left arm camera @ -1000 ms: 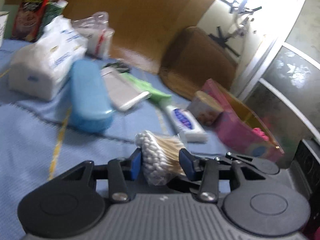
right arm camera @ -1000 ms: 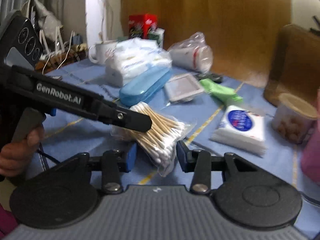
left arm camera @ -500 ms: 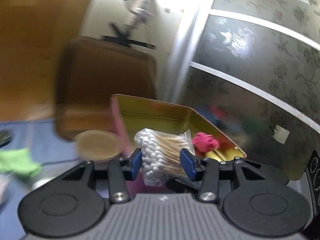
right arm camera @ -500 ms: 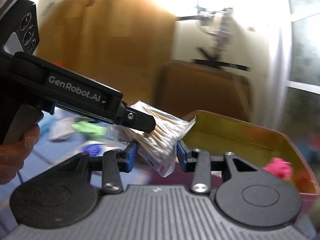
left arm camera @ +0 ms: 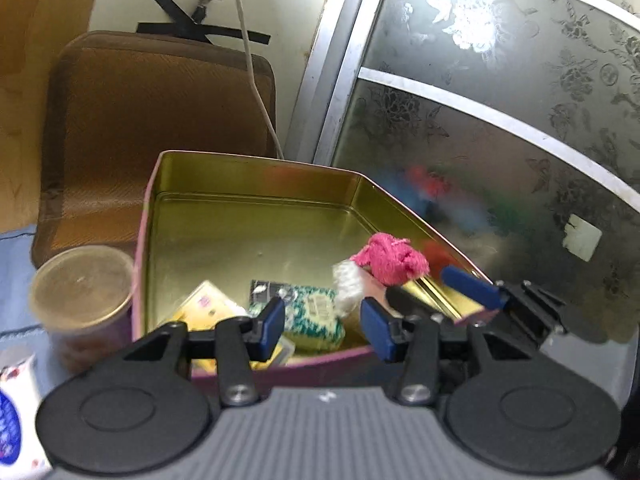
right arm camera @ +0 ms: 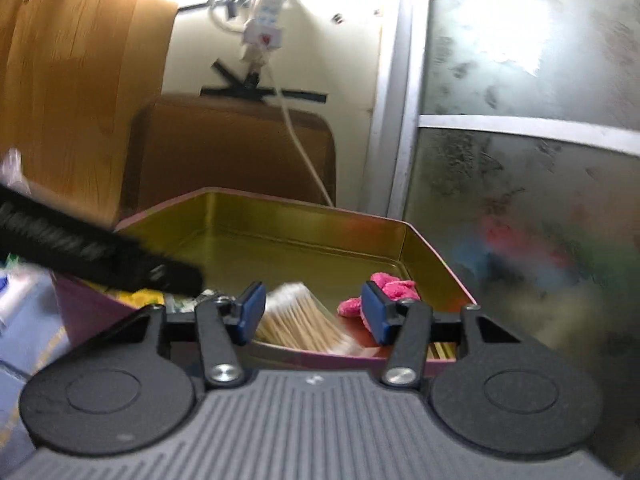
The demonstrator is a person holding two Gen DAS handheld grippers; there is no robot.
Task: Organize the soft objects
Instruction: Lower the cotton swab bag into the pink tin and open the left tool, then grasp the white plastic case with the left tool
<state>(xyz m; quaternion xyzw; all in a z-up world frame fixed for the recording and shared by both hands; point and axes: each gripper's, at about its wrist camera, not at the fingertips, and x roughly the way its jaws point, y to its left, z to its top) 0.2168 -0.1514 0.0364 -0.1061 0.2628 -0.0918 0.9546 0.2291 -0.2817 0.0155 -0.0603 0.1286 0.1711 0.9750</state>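
A pink tin box [left arm camera: 248,216] with a gold inside stands open; it also shows in the right wrist view [right arm camera: 304,224]. The bag of cotton swabs [right arm camera: 300,320] lies inside it near the front wall, and in the left wrist view [left arm camera: 348,286] only its white tips show. A pink cloth [left arm camera: 390,258] [right arm camera: 390,286], a green-white packet [left arm camera: 316,316] and a yellow packet [left arm camera: 202,308] lie inside too. My left gripper [left arm camera: 322,330] is open and empty over the box's front edge. My right gripper [right arm camera: 314,314] is open and empty over the swabs.
A lidded snack cup [left arm camera: 82,294] stands left of the box on the blue cloth. A tissue pack [left arm camera: 18,412] lies at the lower left. A brown cushion [left arm camera: 160,120] leans behind the box. A frosted glass door [left arm camera: 500,120] is on the right.
Both grippers opened and let go of the cotton swab bag, which now lies in the box. The views swung from the table items to over the box.
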